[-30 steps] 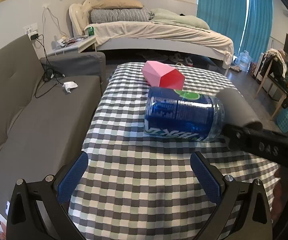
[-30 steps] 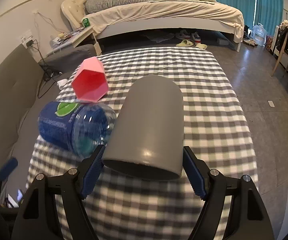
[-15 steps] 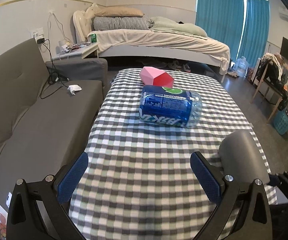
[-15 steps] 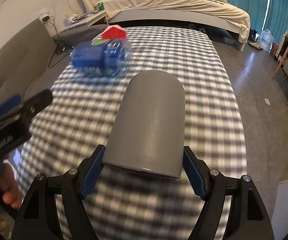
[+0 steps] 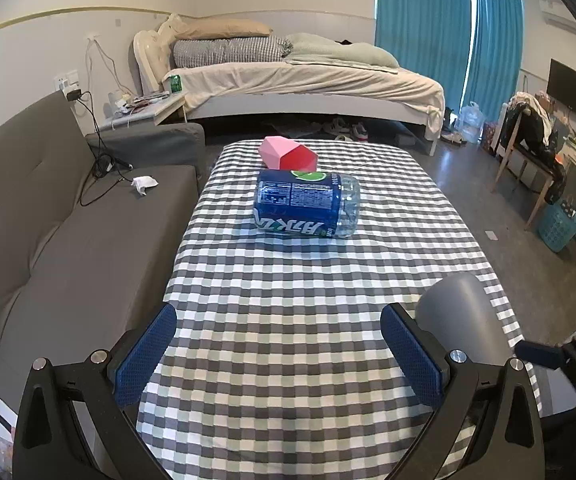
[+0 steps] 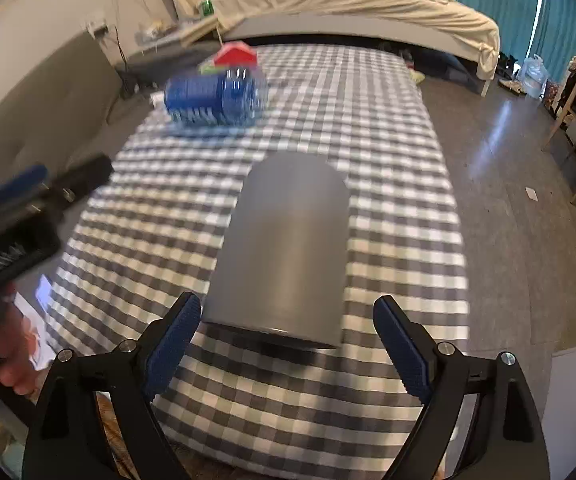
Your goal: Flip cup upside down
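Note:
A grey cup (image 6: 283,252) stands upside down on the checked tablecloth (image 6: 388,120), its closed base up and its rim on the cloth. My right gripper (image 6: 288,344) is open, with both blue pads just behind the cup's rim and apart from it. The cup also shows in the left wrist view (image 5: 464,316) at the table's near right. My left gripper (image 5: 279,352) is open and empty above the near end of the table (image 5: 288,300).
A blue-labelled plastic bottle (image 5: 308,210) lies on its side mid-table, with a pink and red faceted cup (image 5: 288,154) on its side just behind it. A grey sofa (image 5: 67,220) runs along the left. A bed (image 5: 296,80) stands beyond the table. The floor drops off on the right.
My right gripper has opened and drawn back slightly, leaving the grey cup standing on the cloth. Earlier it carried the cup back from beside the bottle to the near right of the table.

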